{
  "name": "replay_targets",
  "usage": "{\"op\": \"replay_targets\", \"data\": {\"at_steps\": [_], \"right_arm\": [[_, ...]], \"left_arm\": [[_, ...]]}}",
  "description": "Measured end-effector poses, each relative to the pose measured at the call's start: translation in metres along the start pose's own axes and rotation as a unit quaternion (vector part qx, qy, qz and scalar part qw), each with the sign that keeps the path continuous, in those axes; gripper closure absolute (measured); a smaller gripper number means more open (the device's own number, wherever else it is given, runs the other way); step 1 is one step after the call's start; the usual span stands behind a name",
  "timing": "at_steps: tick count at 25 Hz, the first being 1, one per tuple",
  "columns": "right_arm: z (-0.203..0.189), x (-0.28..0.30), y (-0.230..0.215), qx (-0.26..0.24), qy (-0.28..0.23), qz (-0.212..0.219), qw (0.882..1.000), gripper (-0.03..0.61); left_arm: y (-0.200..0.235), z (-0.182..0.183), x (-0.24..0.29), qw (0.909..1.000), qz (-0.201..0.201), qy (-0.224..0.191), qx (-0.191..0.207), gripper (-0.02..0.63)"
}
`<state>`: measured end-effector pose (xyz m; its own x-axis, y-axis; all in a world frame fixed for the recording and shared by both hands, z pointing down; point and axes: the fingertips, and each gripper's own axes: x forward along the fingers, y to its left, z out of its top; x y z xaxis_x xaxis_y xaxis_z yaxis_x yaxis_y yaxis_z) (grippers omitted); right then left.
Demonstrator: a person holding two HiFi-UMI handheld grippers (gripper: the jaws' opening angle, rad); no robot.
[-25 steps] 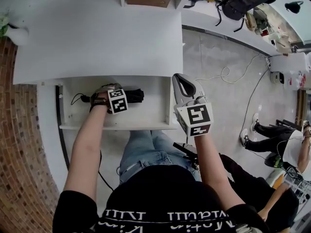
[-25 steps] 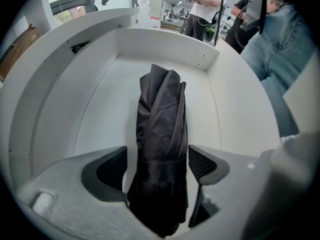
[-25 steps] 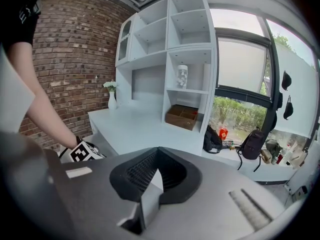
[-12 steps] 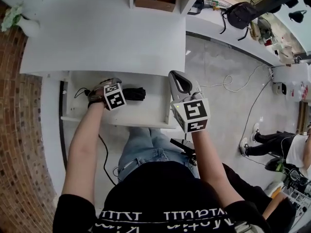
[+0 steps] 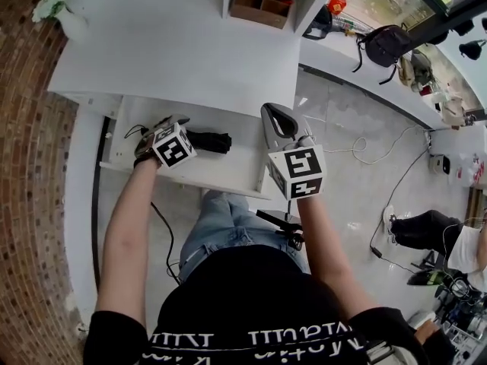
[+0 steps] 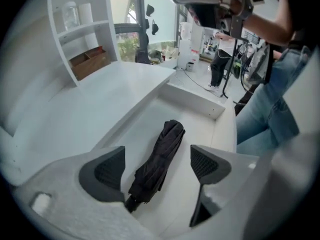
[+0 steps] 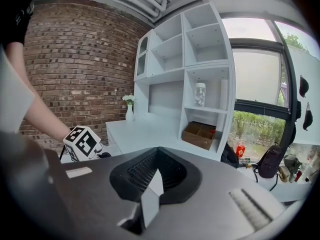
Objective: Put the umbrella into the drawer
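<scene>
A folded black umbrella (image 5: 210,141) (image 6: 157,161) lies flat on the bottom of the open white drawer (image 5: 228,175) (image 6: 200,115). My left gripper (image 5: 158,125) (image 6: 158,167) hangs above the umbrella's handle end and points steeply down. Its jaws have just been opening and stand wide apart, with the umbrella lying well below them, untouched. My right gripper (image 5: 278,125) (image 7: 152,181) hovers over the drawer's front right corner with its dark pads (image 7: 165,171) pressed together and nothing in them.
The white desk top (image 5: 175,52) runs behind the drawer, with a shelf unit holding a brown box (image 5: 262,0) and a vase of flowers (image 5: 57,10). A brick wall (image 5: 30,166) is at the left. Cables (image 5: 365,147), a black backpack (image 5: 384,44) and another person (image 5: 445,238) are to the right.
My left gripper has lifted up off the umbrella, which stays lying in the drawer. My right gripper has risen a little.
</scene>
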<state>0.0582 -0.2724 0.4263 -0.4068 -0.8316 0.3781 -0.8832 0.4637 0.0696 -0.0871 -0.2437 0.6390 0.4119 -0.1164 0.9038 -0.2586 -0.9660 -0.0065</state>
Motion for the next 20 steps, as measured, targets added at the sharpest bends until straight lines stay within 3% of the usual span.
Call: {"op": "replay_targets", "data": {"at_steps": [4, 8, 16, 20], "right_arm": [[0.013, -0.005, 0.006, -0.009, -0.015, 0.009, 1.0, 0.569], [0.024, -0.009, 0.009, -0.016, -0.03, 0.011, 0.999, 0.569], [0.053, -0.017, 0.007, -0.027, -0.063, 0.003, 0.998, 0.569], [0.069, -0.023, 0.005, -0.035, -0.08, 0.0, 0.996, 0.569]], "left_arm": [[0.005, 0.011, -0.03, 0.9937, 0.026, -0.064, -0.089, 0.202], [0.012, 0.022, -0.059, 0.9767, 0.058, -0.133, -0.158, 0.202], [0.026, 0.04, -0.122, 0.9421, 0.131, -0.231, -0.205, 0.202], [0.037, 0.049, -0.164, 0.9167, 0.176, -0.284, -0.219, 0.202]]}}
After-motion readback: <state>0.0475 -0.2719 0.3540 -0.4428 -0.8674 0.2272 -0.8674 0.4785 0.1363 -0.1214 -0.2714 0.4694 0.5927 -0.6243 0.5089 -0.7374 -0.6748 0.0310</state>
